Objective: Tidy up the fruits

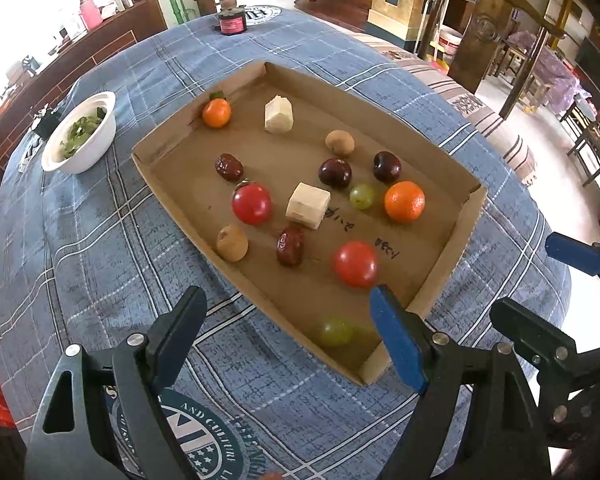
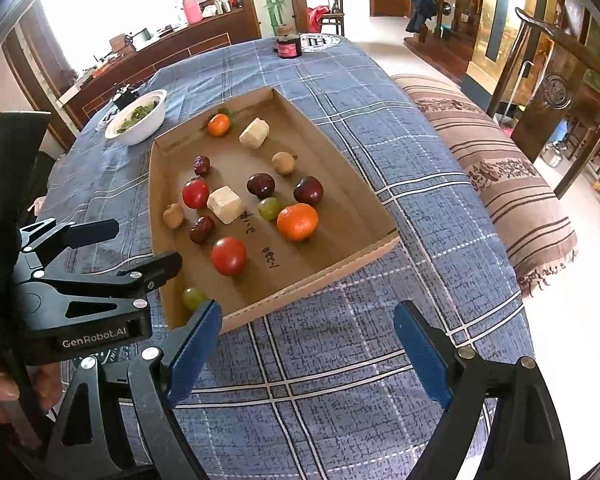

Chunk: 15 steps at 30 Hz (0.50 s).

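Hovering apart (both spread wide): left gripper (image 1: pixel 288 320), right gripper (image 2: pixel 308 336), above tablecloth (image 2: pixel 320 380).

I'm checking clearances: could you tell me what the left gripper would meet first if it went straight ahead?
Probably the near green grape in the cardboard tray, though depth is uncertain. The open left gripper holds nothing.

In the right wrist view the near green grape (image 2: pixel 192 298) is partly hidden behind a finger of the right hand-held gripper (image 2: pixel 308 344). The handwriting on the cardboard tray (image 1: pixel 440 280) is too small to read. The bowl (image 1: pixel 80 136) holds greens too blurred to identify.
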Each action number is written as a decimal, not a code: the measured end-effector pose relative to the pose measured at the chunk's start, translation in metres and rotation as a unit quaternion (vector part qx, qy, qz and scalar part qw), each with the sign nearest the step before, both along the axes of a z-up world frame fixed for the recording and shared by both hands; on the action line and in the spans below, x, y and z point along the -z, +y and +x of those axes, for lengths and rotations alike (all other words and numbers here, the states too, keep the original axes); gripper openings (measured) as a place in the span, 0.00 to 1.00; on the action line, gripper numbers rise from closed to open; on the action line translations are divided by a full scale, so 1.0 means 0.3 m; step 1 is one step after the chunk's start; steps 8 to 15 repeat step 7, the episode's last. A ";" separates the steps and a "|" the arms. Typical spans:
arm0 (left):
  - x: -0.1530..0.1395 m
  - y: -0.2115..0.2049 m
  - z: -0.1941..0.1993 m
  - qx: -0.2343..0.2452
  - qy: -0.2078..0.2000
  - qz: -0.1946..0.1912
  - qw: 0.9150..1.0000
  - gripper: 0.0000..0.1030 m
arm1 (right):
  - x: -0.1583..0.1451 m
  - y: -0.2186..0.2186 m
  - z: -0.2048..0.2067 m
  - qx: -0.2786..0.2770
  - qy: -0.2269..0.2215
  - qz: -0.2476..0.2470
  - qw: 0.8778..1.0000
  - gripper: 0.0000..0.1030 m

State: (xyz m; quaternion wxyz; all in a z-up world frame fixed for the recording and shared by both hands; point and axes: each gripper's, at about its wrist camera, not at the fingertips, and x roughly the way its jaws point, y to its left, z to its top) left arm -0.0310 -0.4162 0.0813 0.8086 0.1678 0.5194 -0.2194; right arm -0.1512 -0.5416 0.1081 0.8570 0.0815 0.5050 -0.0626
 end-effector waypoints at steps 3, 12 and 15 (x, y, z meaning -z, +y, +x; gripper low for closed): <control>-0.005 0.002 0.003 0.006 -0.001 -0.002 1.000 0.81 | -0.005 0.004 -0.002 0.009 -0.001 -0.003 1.000 0.86; -0.009 0.005 0.005 0.016 0.002 -0.007 1.000 0.81 | -0.010 0.008 -0.005 0.016 -0.001 -0.006 1.000 0.86; -0.009 0.005 0.005 0.016 0.002 -0.007 1.000 0.81 | -0.010 0.008 -0.005 0.016 -0.001 -0.006 1.000 0.86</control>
